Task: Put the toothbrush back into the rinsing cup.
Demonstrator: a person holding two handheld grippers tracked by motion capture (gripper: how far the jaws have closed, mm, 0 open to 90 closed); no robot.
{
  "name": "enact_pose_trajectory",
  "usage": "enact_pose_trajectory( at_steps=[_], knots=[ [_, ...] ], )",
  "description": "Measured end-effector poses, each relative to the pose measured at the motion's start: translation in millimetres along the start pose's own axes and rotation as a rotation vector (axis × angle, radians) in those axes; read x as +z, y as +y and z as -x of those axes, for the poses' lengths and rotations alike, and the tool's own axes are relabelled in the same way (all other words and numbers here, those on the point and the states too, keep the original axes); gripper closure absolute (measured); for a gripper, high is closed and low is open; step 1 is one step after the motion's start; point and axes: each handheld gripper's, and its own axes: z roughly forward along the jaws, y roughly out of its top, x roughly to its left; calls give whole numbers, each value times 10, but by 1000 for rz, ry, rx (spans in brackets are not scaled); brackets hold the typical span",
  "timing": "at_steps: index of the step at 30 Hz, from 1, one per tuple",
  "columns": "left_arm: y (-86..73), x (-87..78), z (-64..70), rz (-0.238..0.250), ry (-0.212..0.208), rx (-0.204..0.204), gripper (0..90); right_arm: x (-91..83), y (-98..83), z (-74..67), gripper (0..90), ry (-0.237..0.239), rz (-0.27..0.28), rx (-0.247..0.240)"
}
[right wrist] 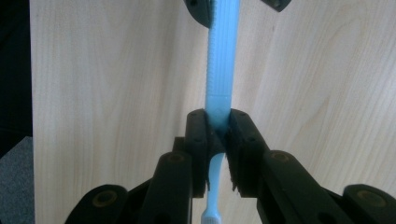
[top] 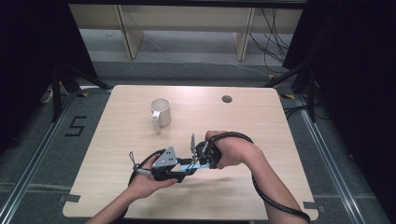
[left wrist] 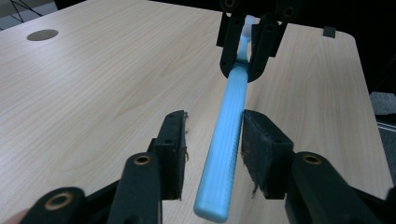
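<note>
— While I hold station, what's in hand?
— One light-blue ribbed plastic toothbrush, above the pale wooden table, near the single white mug. My right gripper clamps its neck; my left gripper stands open around the handle, one pad touching.

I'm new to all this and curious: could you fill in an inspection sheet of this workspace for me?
Surface: pale wood table with a round hole.
Job's things: blue toothbrush, held in the air between both tongs.
Clutter: white mug standing apart, farther back.
Grippers: right tongs shut on the toothbrush; left tongs around its handle, one pad touching, the other clear.
Cables: a black cable trails along the right forearm; more lie on the floor behind.
Surroundings: grey floor, dark curtains, wooden frame behind.
</note>
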Motion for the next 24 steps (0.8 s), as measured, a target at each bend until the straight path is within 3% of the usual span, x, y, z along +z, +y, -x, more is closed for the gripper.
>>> enact_pose_trajectory(
  at_steps=[6,14,19,24],
  knots=[
    [6,-12,6,-10,0,30,678,4,-5,-5,796,0,12,4],
    [4,-16,6,-6,-28,39,719,-6,7,-4,791,-6,-7,5],
    [8,-25,11,10,-55,33,764,-5,3,5,778,-22,-10,-12],
    [14,-33,22,7,-55,30,777,-30,6,13,776,-40,-21,-44]
  ],
)
